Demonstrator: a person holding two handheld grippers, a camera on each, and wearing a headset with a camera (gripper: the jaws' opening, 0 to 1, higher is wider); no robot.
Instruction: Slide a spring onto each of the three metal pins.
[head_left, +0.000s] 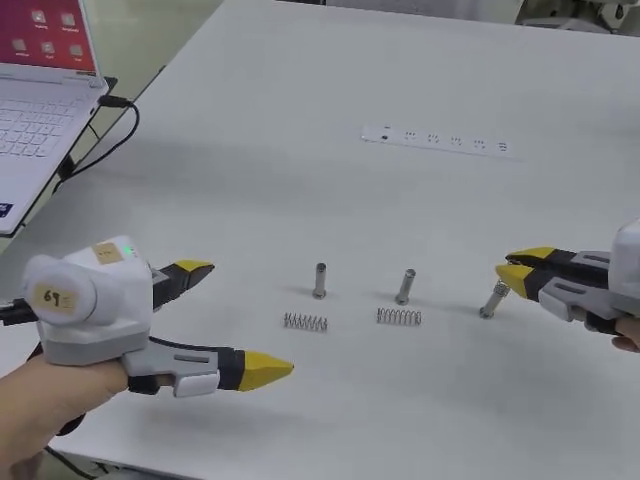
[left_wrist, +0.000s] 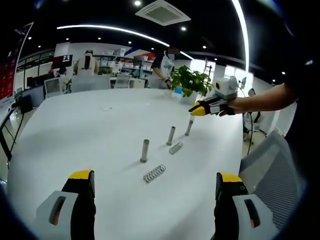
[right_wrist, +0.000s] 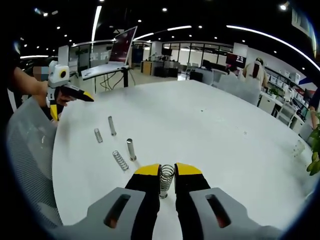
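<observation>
White table (head_left: 300, 80), pins (head_left: 320, 280), springs (head_left: 305, 321), power strip (head_left: 437, 140)

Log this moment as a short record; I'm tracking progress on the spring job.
Left gripper: open, empty, over the table
Right gripper: shut on third spring, at the top of the right pin
Left pin: upright, bare
Middle pin: upright, bare
Loose springs: left spring and middle spring, lying flat, one before each bare pin
Progress: no spring clearly seated yet
</observation>
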